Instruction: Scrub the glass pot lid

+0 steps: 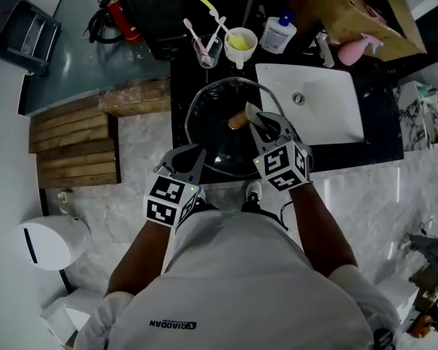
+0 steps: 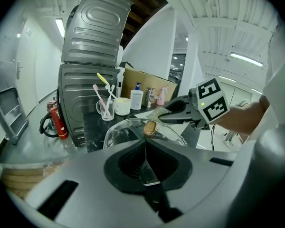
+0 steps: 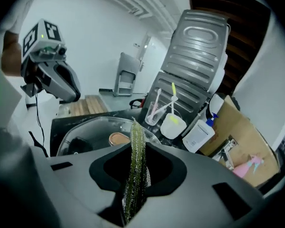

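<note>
The round glass pot lid (image 1: 215,141) with a wooden knob (image 1: 238,120) is held tilted over the black counter (image 1: 379,122). My left gripper (image 1: 192,157) is shut on the lid's near rim; in the left gripper view the glass edge (image 2: 147,109) runs between the jaws. My right gripper (image 1: 261,122) is shut on a green scouring pad (image 1: 252,113), held edgewise next to the knob. In the right gripper view the pad (image 3: 135,165) stands upright between the jaws, with the lid (image 3: 85,132) and knob (image 3: 118,138) just behind it.
A white sink basin (image 1: 314,100) lies right of the lid. Behind it stand a glass with toothbrushes (image 1: 208,49), a white cup (image 1: 241,46), a soap bottle (image 1: 279,33) and a pink spray bottle (image 1: 358,48). A wooden pallet (image 1: 77,144) and white bin (image 1: 51,243) sit on the floor at left.
</note>
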A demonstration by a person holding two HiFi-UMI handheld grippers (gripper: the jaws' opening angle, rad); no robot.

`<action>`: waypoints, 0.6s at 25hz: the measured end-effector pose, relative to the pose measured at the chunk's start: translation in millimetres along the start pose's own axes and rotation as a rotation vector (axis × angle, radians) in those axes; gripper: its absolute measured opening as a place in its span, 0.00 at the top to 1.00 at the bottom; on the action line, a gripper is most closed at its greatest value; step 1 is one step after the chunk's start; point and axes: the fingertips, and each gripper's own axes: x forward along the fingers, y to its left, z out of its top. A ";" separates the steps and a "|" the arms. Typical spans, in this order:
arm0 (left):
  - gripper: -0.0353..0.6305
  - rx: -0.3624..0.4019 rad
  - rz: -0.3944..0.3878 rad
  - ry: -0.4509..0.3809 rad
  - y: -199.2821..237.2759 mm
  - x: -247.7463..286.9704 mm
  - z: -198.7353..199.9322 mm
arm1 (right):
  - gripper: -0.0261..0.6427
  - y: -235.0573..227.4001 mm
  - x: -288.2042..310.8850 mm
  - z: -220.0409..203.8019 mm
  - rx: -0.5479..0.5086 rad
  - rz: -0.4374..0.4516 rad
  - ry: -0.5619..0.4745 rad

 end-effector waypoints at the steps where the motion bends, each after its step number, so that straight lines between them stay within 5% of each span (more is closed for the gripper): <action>1: 0.92 -0.002 0.000 0.001 -1.1 0.0 -0.2 | 0.83 -0.2 4.4 -1.2 -0.026 0.000 0.014; 15: 0.92 -0.007 -0.028 -0.010 -0.1 -1.3 2.6 | 0.83 10.2 24.3 -1.4 -0.081 0.037 0.086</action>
